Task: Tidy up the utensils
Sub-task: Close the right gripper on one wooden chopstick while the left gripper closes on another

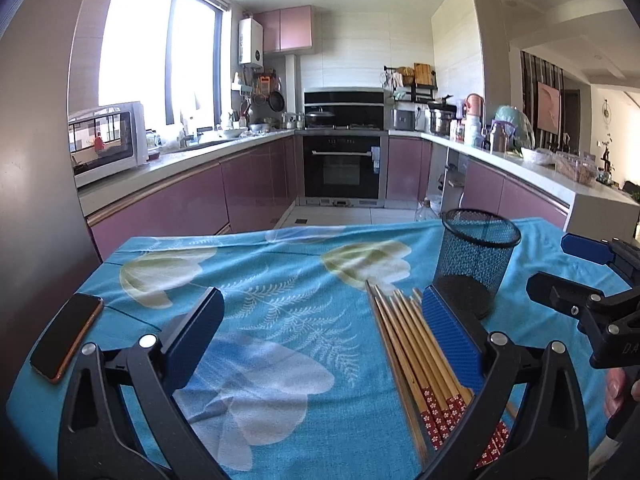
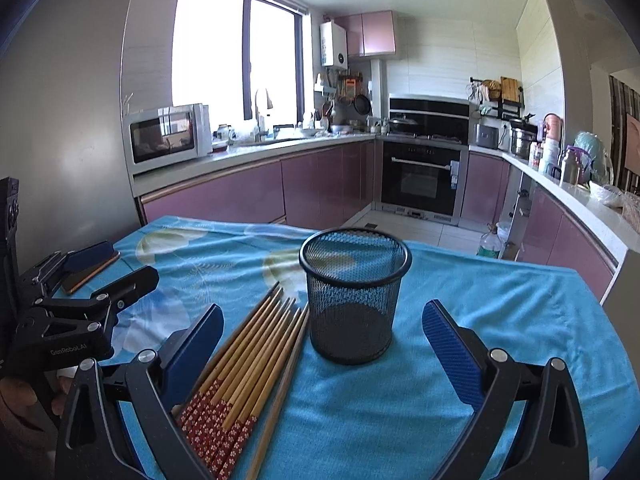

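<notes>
Left tongs (image 1: 320,328) spread wide above chopsticks (image 1: 416,356) beside upright mesh cup (image 1: 476,256)

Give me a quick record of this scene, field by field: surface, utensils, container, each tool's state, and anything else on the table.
surface: table under a blue floral cloth
utensils: bundle of wooden chopsticks with red patterned ends, lying flat on the cloth
container: black mesh cup, upright, empty, right of the chopsticks
left tool: open, holding nothing
right tool: open, holding nothing, the cup ahead between its fingers
other: phone near the table's left edge
progress: no chopsticks in the cup yet
</notes>
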Available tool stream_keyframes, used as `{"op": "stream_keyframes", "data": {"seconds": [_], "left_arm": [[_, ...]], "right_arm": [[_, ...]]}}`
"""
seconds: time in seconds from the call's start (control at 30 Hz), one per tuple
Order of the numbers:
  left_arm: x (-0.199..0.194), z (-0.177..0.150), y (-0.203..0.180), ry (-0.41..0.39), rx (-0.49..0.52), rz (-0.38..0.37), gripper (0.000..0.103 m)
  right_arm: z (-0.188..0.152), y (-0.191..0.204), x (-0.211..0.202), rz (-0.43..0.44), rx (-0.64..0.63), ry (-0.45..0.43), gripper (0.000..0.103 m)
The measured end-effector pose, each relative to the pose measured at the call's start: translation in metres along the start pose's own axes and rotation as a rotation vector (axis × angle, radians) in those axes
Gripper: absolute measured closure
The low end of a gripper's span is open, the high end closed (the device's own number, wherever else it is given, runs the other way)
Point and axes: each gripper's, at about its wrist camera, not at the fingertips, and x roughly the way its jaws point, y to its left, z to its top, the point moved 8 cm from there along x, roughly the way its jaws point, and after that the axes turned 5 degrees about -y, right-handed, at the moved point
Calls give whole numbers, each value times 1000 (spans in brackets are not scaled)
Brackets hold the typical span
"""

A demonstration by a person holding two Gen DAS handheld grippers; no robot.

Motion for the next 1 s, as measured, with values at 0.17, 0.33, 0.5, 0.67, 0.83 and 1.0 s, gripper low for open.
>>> {"op": "stream_keyframes", "data": {"seconds": [0.17, 0.33, 0.5, 0.67, 0.83, 1.0], "left_arm": [[22, -17, -10, 113, 62, -42, 6], [48, -35, -15, 226, 55, -93, 15], [71, -51, -18, 327, 52, -128, 25], [81, -65, -30, 402, 91, -174, 33], [89, -69, -38, 427, 111, -204, 37], [90, -69, -34, 456, 69, -234, 50]], "right_arm": [[-27, 7, 19, 31, -13, 131, 15], [-51, 10, 39, 36, -22, 255, 33], [-63, 14, 50, 50, -11, 341, 42], [-70, 16, 58, 57, -13, 399, 52], [-71, 15, 62, 57, -20, 413, 57], [-69, 15, 65, 62, -16, 427, 69]]}}
